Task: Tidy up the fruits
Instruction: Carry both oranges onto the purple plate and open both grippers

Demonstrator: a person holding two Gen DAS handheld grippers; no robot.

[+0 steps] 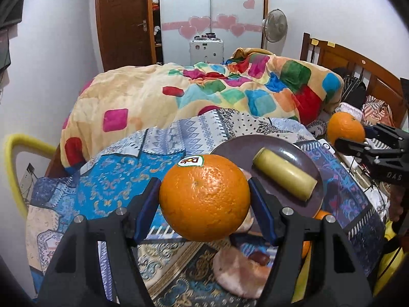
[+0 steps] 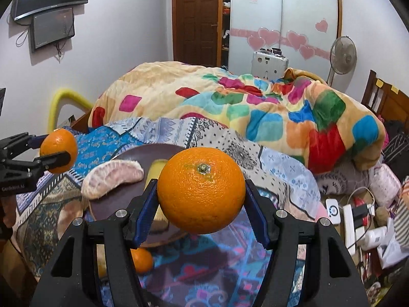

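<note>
Currently left gripper [image 1: 204,197] is clamped on the stickered orange [image 1: 204,197], right gripper [image 2: 200,190] on the stem-up orange [image 2: 200,190], both held above the brown plate [image 1: 230,148], near side. I judge them firm, fairly heavy, waxy-slick: grip across the widest part.

Bed [image 2: 294,168] covered by a patchwork batik cloth [image 1: 122,179] in blue, grey and brown patterns. Heaped quilt [image 1: 204,92] with coloured squares lies across the far side. Dark round plate [image 1: 301,158] sits on the cloth near the front edge. Peeled pomelo pieces [image 1: 237,273] lie on the cloth at the plate's left. A small orange [image 2: 143,259] rests on the cloth just in front of the plate. Chargers and cables [image 2: 355,212] clutter the right edge.
</note>
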